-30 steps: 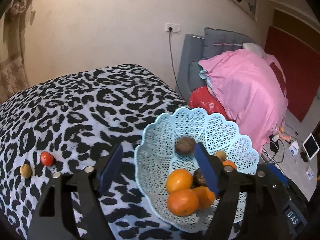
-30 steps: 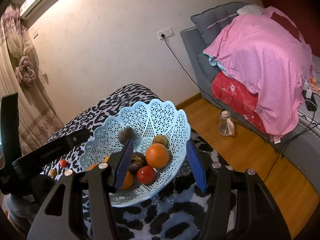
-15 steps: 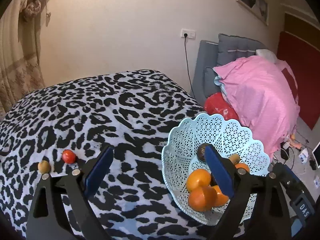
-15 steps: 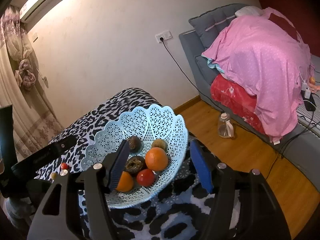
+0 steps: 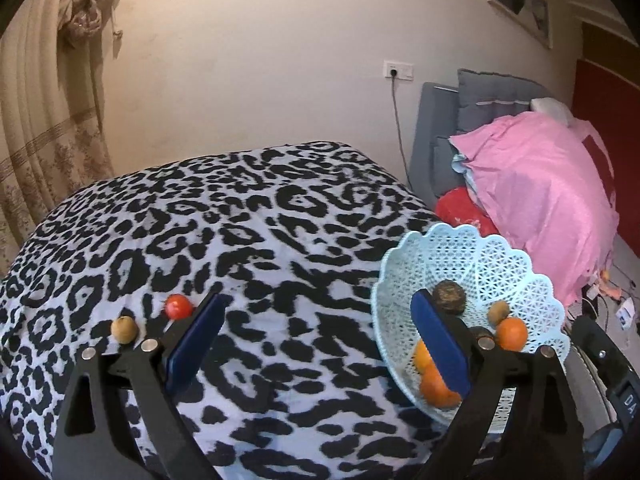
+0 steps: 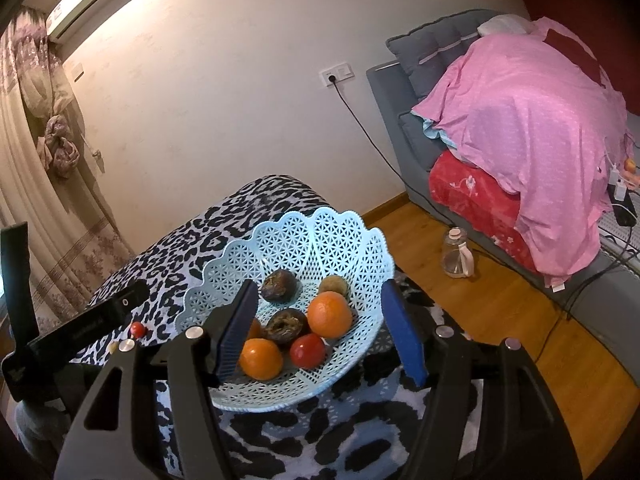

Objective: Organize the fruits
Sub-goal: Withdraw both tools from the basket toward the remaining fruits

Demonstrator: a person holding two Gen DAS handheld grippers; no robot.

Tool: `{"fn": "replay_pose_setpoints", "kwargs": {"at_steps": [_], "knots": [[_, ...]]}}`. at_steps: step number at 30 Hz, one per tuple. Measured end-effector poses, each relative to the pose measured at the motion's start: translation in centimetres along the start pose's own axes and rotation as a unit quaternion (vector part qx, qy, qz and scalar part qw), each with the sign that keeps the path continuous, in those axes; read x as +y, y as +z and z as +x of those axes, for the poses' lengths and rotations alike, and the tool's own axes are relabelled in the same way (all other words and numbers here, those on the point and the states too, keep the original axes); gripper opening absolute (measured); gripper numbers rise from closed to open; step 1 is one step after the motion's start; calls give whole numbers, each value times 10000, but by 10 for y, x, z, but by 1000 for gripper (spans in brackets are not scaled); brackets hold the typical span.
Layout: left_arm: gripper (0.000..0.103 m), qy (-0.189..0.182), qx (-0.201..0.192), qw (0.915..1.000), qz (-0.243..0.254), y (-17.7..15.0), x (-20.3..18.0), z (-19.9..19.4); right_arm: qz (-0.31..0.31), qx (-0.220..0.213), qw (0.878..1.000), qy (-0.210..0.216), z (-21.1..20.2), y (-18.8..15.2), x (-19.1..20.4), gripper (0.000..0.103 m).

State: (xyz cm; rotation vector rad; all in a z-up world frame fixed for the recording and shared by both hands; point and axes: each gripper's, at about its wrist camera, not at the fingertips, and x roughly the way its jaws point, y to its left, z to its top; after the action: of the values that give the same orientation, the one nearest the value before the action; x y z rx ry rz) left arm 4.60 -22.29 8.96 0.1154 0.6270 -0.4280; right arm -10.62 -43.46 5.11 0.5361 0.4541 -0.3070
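1. Pale blue lattice basket (image 6: 320,236) sitting on leopard-print cloth over the bench (image 5: 248,216), near its right edge in the left wrist view.
2. In the basket: three oranges, largest (image 6: 329,314) at centre right, another (image 6: 261,359) at front left, third mostly hidden behind right tool's left finger.
3. Also in basket: red tomato (image 6: 307,351) at front, touching the front orange's side; two dark wrinkled fruits, one (image 6: 280,280) toward the back, one (image 6: 287,326) in the middle; small brown fruit (image 6: 335,285) at back right.
4. Still out on the cloth, well apart from basket: small red tomato (image 5: 178,306) and tan round fruit (image 5: 124,329) just beside it, both at left of the left wrist view.
5. Left tool (image 5: 316,344) spread wide, nothing between the blue pads, bare cloth in the gap; right pad overlapping basket rim in view, loose tomato just beyond the left pad tip.
6. Right tool (image 6: 318,328) partly spread, hovering over the basket front, pads (image 6: 236,332) framing the fruit pile, no pad pressing on any fruit.
7. Background: grey sofa (image 6: 424,52) with pink blanket (image 6: 532,128), red cushion (image 6: 480,200) underneath, clear jug (image 6: 456,254) on the wood floor, curtain (image 5: 36,128) at left.
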Motion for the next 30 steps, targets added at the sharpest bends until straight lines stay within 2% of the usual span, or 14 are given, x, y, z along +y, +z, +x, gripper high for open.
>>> {"fn": "replay_pose_setpoints", "kwargs": {"at_steps": [11,18,19,20,21,30], "knots": [[96,487,-105,9987,64,-10,22,-12,-111,72,9998,115,1,-5,12,66],[96,657,-222,9976,-10,-13,39,-22,-204,60,9996,166,-1,-8,21,66],[96,665,-231,9975,-30,-13,42,-24,-220,57,9996,171,-1,-9,23,67],[96,676,-240,9974,-48,-13,44,-25,-245,57,9995,182,-1,-9,24,74],[96,687,-248,9973,-66,-13,47,-25,-268,64,9994,196,-1,-10,25,77],[96,766,-203,9966,-215,-18,67,-23,-473,241,9984,191,3,-26,36,78]]}}
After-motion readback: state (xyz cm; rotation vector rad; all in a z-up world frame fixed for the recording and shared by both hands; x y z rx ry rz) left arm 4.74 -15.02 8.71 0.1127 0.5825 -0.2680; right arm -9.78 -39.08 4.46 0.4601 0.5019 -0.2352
